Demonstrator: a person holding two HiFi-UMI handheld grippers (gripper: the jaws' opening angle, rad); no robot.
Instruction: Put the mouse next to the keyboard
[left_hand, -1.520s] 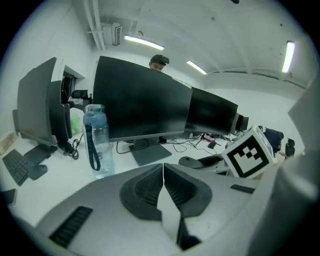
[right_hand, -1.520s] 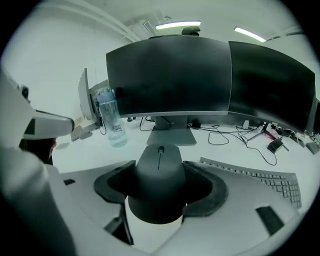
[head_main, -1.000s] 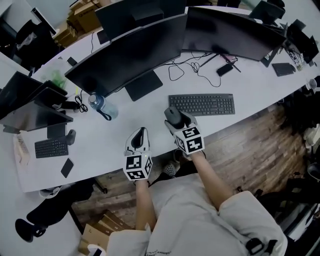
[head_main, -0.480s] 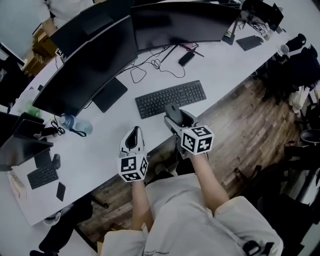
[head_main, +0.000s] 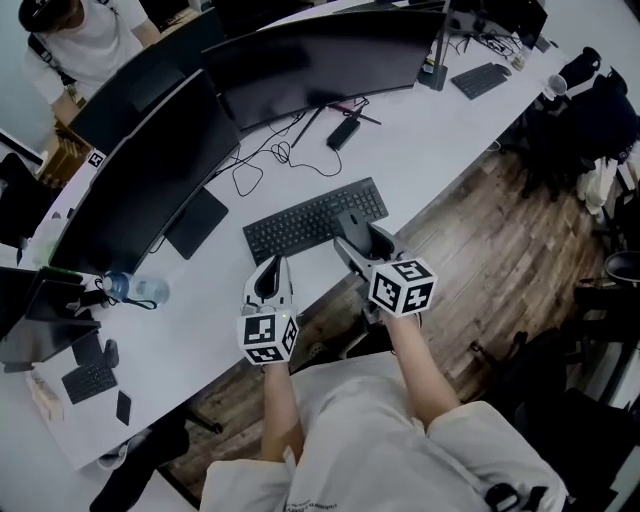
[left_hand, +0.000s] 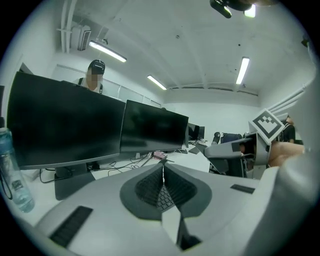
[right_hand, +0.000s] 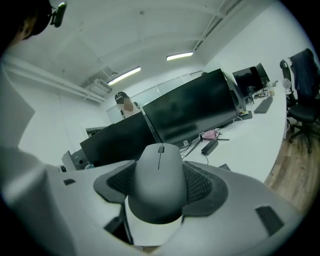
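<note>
Between the ribbed pads of the right gripper (head_main: 362, 240) — the mouse (right_hand: 159, 186), clamped by both flanks, scroll wheel pointing away along the jaws. Spread wide to take that broad body, yet pressing on it from each side. Gripped by the sides, probably, to leave the flat underside free for setting straight down. Seen from the head view just over the near right corner of the keyboard (head_main: 315, 220), close to the front edge of the white desk (head_main: 430, 135). Cannot tell whether lifted clear of the surface or brushing it. Not yet released, so the placing looks unfinished. Calls for the bare strip of desk to the right of the keyboard, and some care so near the drop to the wooden floor (head_main: 480, 250).

Just to the left, the left gripper (head_main: 274, 272): closed tight, pads meeting, nothing between them — only keyboard keys glimpsed beyond the tips. Hovering idle beside the work, likely kept out of the placing hand's way.

Further out, behind the keyboard: two dark monitors (head_main: 310, 60) (head_main: 150, 170), with loose cables and a black power brick (head_main: 343, 132) between their stands. Far left, a water bottle (head_main: 135, 290) and a second, smaller keyboard (head_main: 90, 382).
</note>
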